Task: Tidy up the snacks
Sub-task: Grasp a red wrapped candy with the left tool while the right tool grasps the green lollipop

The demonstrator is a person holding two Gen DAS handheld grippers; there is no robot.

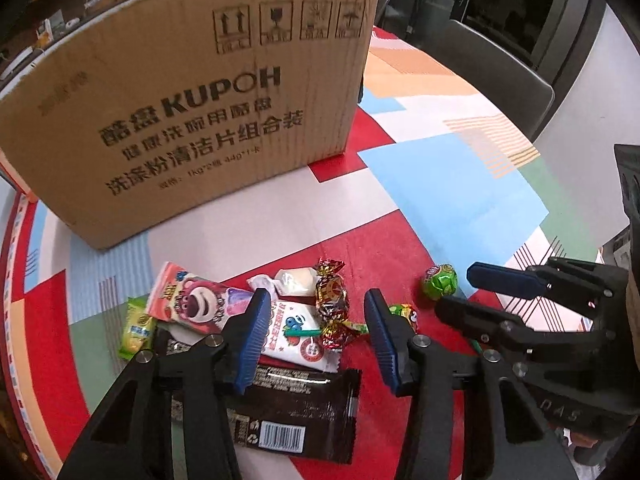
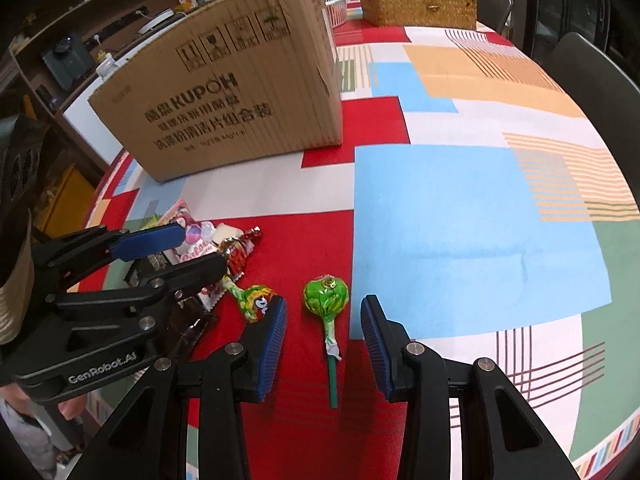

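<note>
**Grippers close in on scattered sweets**

The right gripper (image 2: 324, 344) hangs with jaws parted and empty around a green lollipop (image 2: 326, 298), light and crinkly, best pinched at its round head rather than the thin stick. Left of the lollipop, the left gripper (image 1: 318, 332) is likewise open over soft, slippery snack packets (image 1: 296, 334). Beyond the lollipop stands the cardboard box (image 2: 240, 92).

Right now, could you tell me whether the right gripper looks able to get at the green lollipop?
Probably yes: the right gripper stands open, with the green lollipop lying alone on the tablecloth between its fingers, nothing covering it.
</note>
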